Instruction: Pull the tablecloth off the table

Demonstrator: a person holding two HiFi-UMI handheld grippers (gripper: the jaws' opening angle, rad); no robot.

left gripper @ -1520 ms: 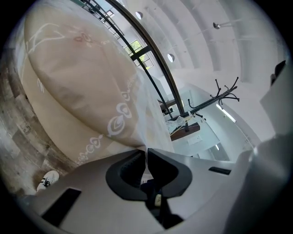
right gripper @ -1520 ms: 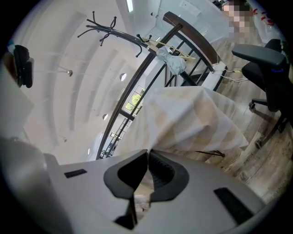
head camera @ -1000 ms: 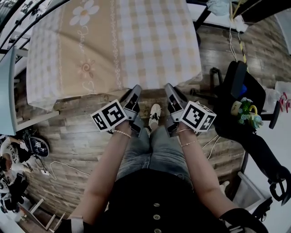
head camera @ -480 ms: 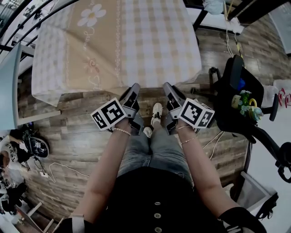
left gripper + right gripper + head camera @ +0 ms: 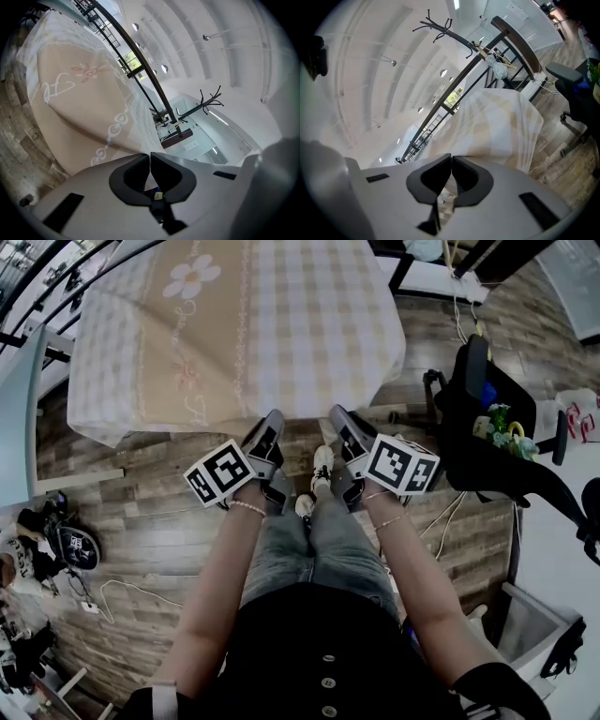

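A beige-and-white checked tablecloth (image 5: 281,324) with a flower band covers the table at the top of the head view. Its near hem hangs towards me. My left gripper (image 5: 272,418) and right gripper (image 5: 337,414) sit side by side at that hem, each shut on the cloth edge. In the left gripper view the cloth (image 5: 79,108) runs down into the shut left gripper (image 5: 150,157). The right gripper view shows cloth (image 5: 497,126) drawn into the shut right gripper (image 5: 452,161), with a fold showing behind the pads.
A black office chair (image 5: 478,437) with a green toy (image 5: 497,420) stands close at the right. Cables (image 5: 122,582) lie on the wooden floor. A grey panel (image 5: 17,418) stands at the left. My shoe (image 5: 322,465) is under the hem.
Both grippers have drawn back from the table and risen slightly, still shut on the hem. The near edge of the cloth has come with them.
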